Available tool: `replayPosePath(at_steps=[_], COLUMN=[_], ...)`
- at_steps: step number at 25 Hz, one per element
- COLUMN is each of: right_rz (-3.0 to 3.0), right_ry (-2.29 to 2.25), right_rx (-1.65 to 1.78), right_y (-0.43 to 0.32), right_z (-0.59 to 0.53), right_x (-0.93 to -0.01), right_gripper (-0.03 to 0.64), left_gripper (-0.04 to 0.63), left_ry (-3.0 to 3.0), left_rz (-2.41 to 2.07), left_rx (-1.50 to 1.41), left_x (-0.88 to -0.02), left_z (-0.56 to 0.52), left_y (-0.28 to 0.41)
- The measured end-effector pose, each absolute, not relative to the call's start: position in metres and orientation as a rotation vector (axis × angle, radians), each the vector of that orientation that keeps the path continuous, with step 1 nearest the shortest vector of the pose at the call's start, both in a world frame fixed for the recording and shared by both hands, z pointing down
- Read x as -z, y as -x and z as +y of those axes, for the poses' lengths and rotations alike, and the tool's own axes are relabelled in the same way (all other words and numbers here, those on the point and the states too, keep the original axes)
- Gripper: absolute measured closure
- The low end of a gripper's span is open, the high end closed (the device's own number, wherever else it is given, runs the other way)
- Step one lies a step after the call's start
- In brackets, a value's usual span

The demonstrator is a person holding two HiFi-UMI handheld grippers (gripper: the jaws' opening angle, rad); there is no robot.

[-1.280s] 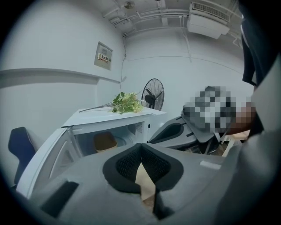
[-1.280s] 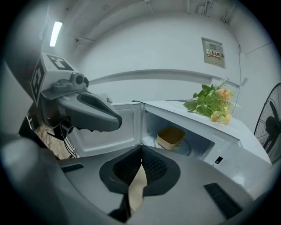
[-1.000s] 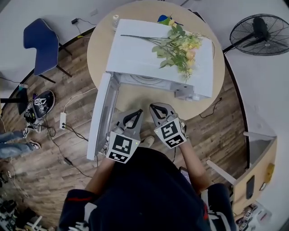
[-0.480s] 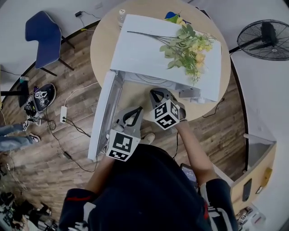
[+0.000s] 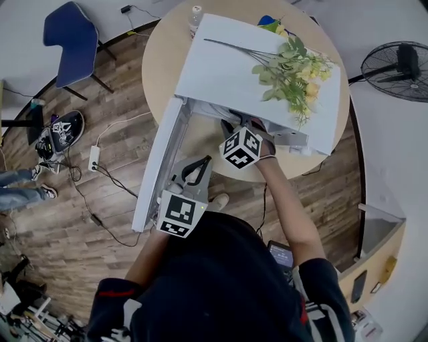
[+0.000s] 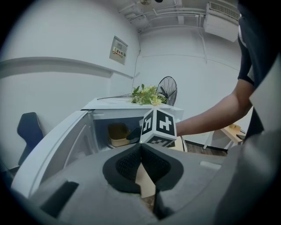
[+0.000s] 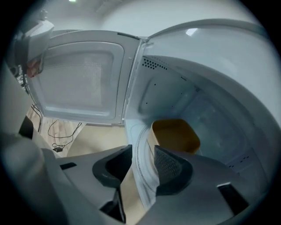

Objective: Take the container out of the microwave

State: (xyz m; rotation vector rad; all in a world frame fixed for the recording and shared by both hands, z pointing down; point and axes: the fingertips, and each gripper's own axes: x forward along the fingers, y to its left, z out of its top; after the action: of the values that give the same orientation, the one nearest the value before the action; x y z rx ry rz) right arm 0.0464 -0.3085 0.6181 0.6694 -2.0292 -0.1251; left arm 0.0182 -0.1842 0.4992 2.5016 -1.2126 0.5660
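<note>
A white microwave [image 5: 247, 73] stands on a round table [image 5: 174, 53] with its door [image 5: 160, 167] swung open to the left. Inside, a tan container [image 7: 173, 136] sits on the glass turntable [image 7: 142, 162]; the left gripper view also catches the container [image 6: 117, 134]. My right gripper [image 5: 234, 125] reaches into the opening, its marker cube [image 5: 241, 148] just outside. In its own view the right gripper [image 7: 141, 169] has its jaws opening with nothing between them, short of the container. My left gripper [image 5: 198, 163] hangs back beside the door, and its own view shows the left gripper [image 6: 140, 151] shut and empty.
Artificial flowers [image 5: 291, 67] lie on top of the microwave. A small bottle [image 5: 194, 13] stands at the table's far edge. A standing fan [image 5: 401, 70] is at the right, a blue chair [image 5: 70, 40] at the left. A power strip [image 5: 93, 158] and cables lie on the wooden floor.
My right gripper has moved forward and down from in front of the table into the microwave opening, rolling as it went. The left gripper has shifted only slightly.
</note>
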Motion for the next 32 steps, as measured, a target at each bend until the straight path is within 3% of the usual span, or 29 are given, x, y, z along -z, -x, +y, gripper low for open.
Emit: replayPosePath(at_steps=[5, 10, 25, 32], right_rz=[-1.979, -1.921, -1.882, -1.893], right_ry=[-0.653, -0.599, -0.548, -0.563], right_rx=[0.207, 0.265, 0.262, 0.249], right_y=[-0.041, -0.038, -0.038, -0.039], right_z=[-0.325, -0.336, -0.333, -0.328], right_x=[-0.625, -0.64, -0.65, -0.646], right_gripper=[0.406, 0.364, 0.366, 0.429], left_gripper=[0.581, 0.581, 0.581, 0.581], left_ry=[-2.479, -2.466, -2.466, -2.466], left_rz=[-1.226, -1.23, -1.207, -1.204], left_rx=[-0.572, -0.572, -0.562, -0.555], left_x=[-0.502, -0.504, -0.506, -0.505], left_z=[-0.182, -0.181, -0.181, -0.182], left_y=[-0.009, -0.005, -0.006, -0.006])
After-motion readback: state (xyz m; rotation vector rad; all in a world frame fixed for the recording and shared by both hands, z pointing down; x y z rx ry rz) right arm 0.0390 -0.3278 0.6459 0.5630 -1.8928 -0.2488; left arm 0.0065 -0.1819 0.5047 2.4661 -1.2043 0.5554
